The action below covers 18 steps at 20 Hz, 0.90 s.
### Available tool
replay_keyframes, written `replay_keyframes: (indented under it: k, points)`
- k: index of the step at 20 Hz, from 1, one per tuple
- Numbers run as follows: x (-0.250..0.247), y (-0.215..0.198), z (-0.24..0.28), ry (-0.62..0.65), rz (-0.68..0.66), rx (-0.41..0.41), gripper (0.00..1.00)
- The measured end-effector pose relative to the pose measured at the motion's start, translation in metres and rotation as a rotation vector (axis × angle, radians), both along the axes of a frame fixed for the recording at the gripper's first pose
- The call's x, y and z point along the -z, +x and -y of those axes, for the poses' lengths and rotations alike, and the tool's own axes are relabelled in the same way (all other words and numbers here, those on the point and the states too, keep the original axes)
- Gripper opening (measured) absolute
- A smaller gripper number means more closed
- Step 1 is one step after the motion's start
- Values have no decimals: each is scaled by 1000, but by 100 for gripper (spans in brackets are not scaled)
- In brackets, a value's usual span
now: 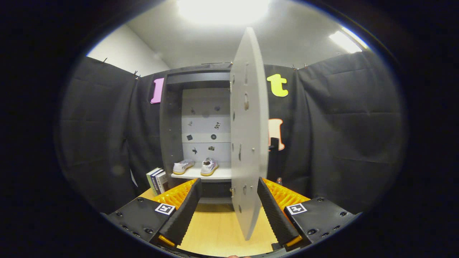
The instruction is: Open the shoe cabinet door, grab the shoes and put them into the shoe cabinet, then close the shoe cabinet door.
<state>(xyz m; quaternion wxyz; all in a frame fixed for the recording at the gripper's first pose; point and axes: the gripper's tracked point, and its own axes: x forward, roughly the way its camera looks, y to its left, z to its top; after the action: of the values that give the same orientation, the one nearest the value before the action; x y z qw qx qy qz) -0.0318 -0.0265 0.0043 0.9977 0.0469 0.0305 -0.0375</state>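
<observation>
My fingers (pixel 227 211) are spread apart, empty; the upright cabinet door's (pixel 249 143) edge stands between them, shoes (pixel 195 166) shelved beyond.

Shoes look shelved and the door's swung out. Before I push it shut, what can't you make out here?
Gripper view:
- Whether the gripper touches the door: it is open, the door's edge between the fingers, contact unclear.
- Cabinet right side and hinges: hidden behind the door.
- Below the shelf: dark, partly covered by the fingers.
- Shoes: too small to judge seating.
- Books: partly cut off by the left finger.
</observation>
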Motion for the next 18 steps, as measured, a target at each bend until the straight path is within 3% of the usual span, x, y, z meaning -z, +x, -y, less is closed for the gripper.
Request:
replay_keyframes:
  k: [3, 9, 14, 18]
  points:
    - [-2, 6, 45, -9, -7, 52, 97]
    - [-3, 44, 117, -31, -17, 53, 97]
    - [9, 94, 148, 16, -35, -40, 97]
    - [21, 118, 143, 35, -68, -135, 98]
